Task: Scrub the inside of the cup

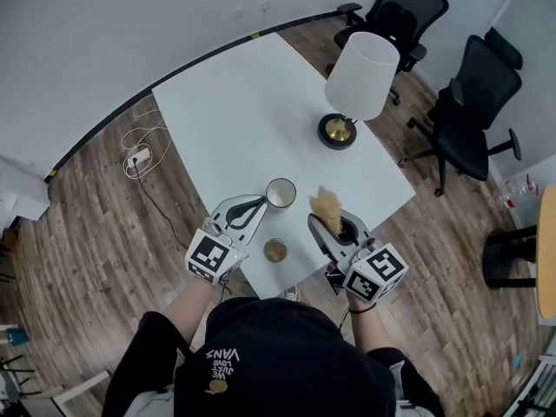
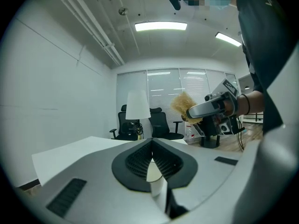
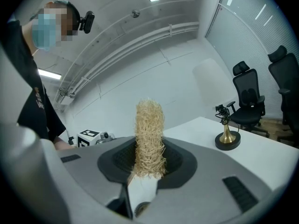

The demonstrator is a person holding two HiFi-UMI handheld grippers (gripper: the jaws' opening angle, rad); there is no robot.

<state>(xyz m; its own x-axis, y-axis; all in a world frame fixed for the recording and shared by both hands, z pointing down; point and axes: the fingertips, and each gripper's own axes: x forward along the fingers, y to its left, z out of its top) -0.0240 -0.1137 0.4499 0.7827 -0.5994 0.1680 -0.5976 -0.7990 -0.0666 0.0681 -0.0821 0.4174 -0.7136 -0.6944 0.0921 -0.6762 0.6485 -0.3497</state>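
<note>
In the head view, the round white cup (image 1: 281, 193) sits just below the middle of the frame, over the near part of the white rectangular table (image 1: 234, 111), its open mouth facing up. The left gripper (image 1: 259, 205) reaches it from the lower left. Its jaws are pressed together on a thin white part of the cup; the left gripper view shows that white sliver pinched between the black ribbed pads, though whether it is rim or handle cannot be told. To the right of the cup, and apart from it, the right gripper (image 1: 320, 226) has its jaws clamped on a straw-coloured fibrous scrubber (image 1: 326, 207). In the right gripper view the scrubber stands upright out of the pads in the middle of the frame. The scrubber is outside the cup, not in its mouth. Below the cup, between the two grippers and close to the table's near edge, lies a small round dish with a brownish inside (image 1: 275, 250). Toward the upper right of the head view stands a table lamp with a white shade and a dark, brass-toned base (image 1: 337, 131). Black office chairs (image 1: 469, 111) stand on the wood-plank floor (image 1: 95, 224) beyond the table's right side.
</note>
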